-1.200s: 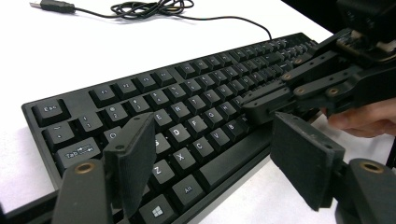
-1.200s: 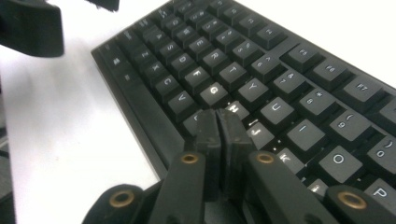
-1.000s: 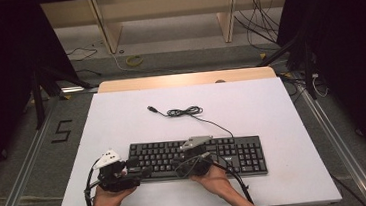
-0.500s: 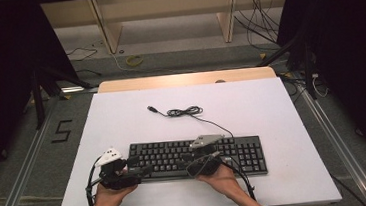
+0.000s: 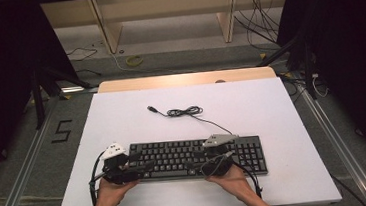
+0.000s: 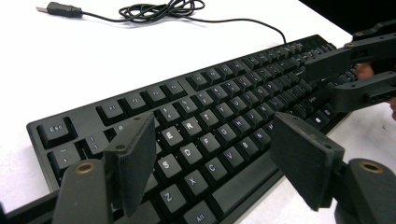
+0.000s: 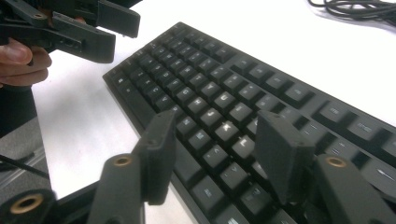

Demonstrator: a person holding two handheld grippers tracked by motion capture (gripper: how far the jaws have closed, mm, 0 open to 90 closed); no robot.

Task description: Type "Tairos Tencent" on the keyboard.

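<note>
Matt black, seemingly plastic keyboard (image 5: 196, 157)

Each hand carries a black two-jaw tool. The left gripper (image 5: 137, 167) wears a white three-cornered plate on top, the right gripper (image 5: 197, 161) a grey one. Black cables loop from both bodies. Close up, the flat rectangular pads (image 6: 132, 161) sit on arms pinned with brass-ringed screws. Forearms are bare.
</note>
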